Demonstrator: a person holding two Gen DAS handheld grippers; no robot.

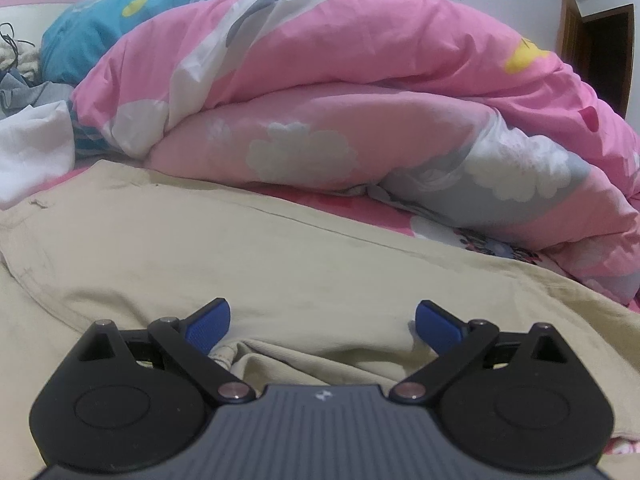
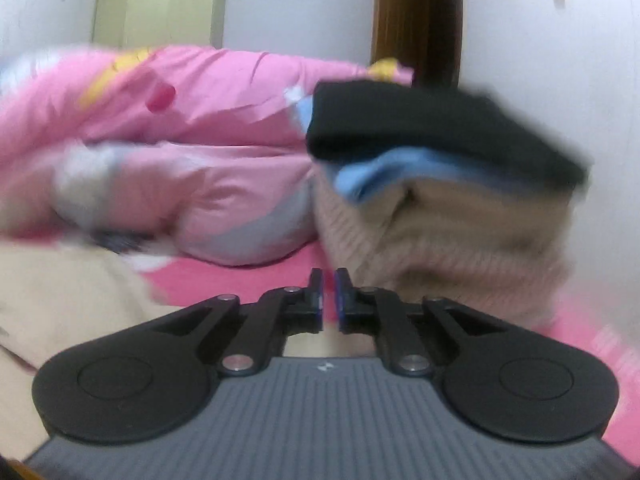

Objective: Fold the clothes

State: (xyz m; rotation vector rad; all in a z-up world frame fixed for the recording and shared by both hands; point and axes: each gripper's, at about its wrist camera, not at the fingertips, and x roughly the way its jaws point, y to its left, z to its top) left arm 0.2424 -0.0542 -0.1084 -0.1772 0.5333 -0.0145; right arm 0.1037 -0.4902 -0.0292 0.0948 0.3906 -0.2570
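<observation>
A beige garment [image 1: 200, 248] lies spread flat on the bed, with a bunched fold right under my left gripper [image 1: 322, 312]. That gripper is open wide just above the cloth, its blue pads [image 1: 208, 328] holding nothing. In the blurred right wrist view my right gripper [image 2: 329, 280] hovers above the pink sheet [image 2: 240, 276], its jaws only a narrow slit apart and empty. The beige garment's edge [image 2: 60, 288] shows at its lower left. Ahead to the right stands a pile of folded clothes: a black piece [image 2: 440, 128] on top, a light blue one [image 2: 380, 176], then a beige ribbed knit [image 2: 440, 240].
A bulky pink duvet with clouds [image 1: 320, 80] fills the far side of the bed. A white cloth [image 1: 32, 152] and a blue pillow [image 1: 100, 32] lie at the left. A brown door [image 2: 416, 20] and a pale wardrobe [image 2: 160, 8] stand behind.
</observation>
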